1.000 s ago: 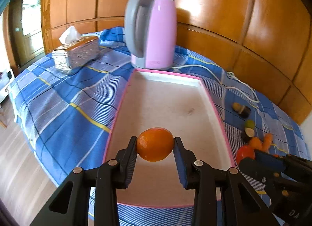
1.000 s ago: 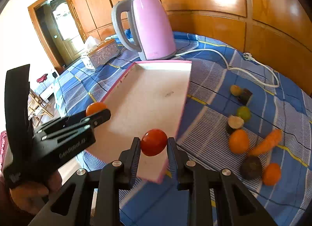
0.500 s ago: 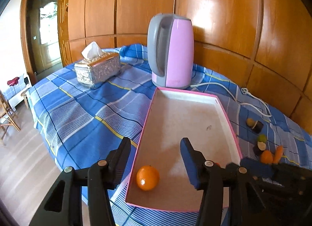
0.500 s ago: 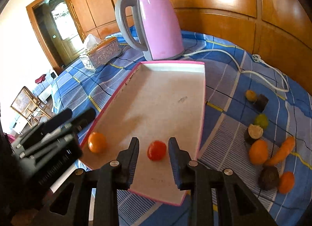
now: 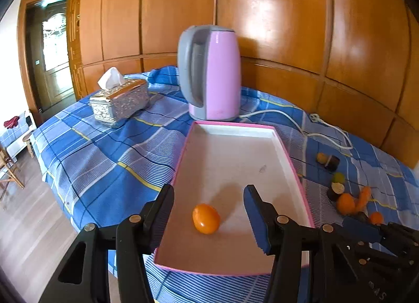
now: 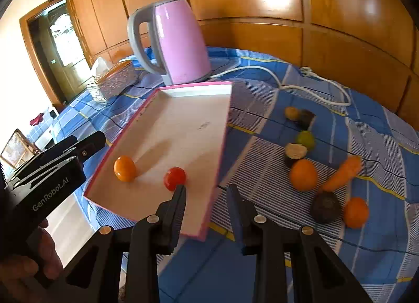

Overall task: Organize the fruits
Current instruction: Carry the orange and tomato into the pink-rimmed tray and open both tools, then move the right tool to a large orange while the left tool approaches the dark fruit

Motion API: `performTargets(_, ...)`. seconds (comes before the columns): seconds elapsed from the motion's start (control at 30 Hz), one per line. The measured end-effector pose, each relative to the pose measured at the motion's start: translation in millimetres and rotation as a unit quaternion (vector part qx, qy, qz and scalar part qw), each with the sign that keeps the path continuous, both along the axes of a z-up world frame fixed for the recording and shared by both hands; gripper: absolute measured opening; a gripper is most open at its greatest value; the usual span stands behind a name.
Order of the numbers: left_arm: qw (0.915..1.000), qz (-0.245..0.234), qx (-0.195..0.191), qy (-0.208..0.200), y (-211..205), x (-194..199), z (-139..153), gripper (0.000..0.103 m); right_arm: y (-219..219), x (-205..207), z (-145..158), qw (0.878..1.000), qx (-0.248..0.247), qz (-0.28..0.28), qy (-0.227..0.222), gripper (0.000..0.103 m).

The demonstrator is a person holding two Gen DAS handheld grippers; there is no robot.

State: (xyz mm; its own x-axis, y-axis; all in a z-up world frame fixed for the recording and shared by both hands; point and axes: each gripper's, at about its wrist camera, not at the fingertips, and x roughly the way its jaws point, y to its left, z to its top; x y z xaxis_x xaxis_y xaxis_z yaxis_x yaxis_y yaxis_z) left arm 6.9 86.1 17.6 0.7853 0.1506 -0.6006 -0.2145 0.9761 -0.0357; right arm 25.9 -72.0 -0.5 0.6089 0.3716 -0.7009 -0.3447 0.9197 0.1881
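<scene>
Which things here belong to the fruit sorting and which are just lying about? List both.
Belongs to the job:
pink tray
orange fruit in tray
red fruit in tray
loose orange
small orange
green fruit
dark avocado-like fruit
carrot

Just lying about:
pink kettle
white power cord
tissue box

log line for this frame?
left tool: open, empty | right tool: open, empty | tray: orange, tomato
</scene>
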Motion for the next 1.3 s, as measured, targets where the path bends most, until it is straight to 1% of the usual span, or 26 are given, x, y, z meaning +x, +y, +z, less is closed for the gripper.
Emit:
performTargets(0.37,0.9981,-0.060,0.015,0.003,-42.5,-3.4,1.1,0.056,-42.2,-9.4,-1.7,0.998,0.004,-0.055,-0.003,0.032)
performTargets(0.57,0.9964,-0.081,0.022,0.007,-58.0,-4.3,-0.1,0.056,-69.6,-12.8,-5.3,0.996,0.008,-0.089,-0.002,0.032)
performTargets(0.97,0.9923,-0.117,0.036,0.018,-85.1,-1.7,-5.3,0.056,-125.2,-18.6,-17.3,0.988,0.022,-0.155,0.012,0.032)
performTargets(1.3,0.9873,-0.149,0.043,0.035,-108.8,2.3,-13.8,0.056,-158.7,-23.0,-32.1,0.980,0.029,-0.195,0.029,0.032)
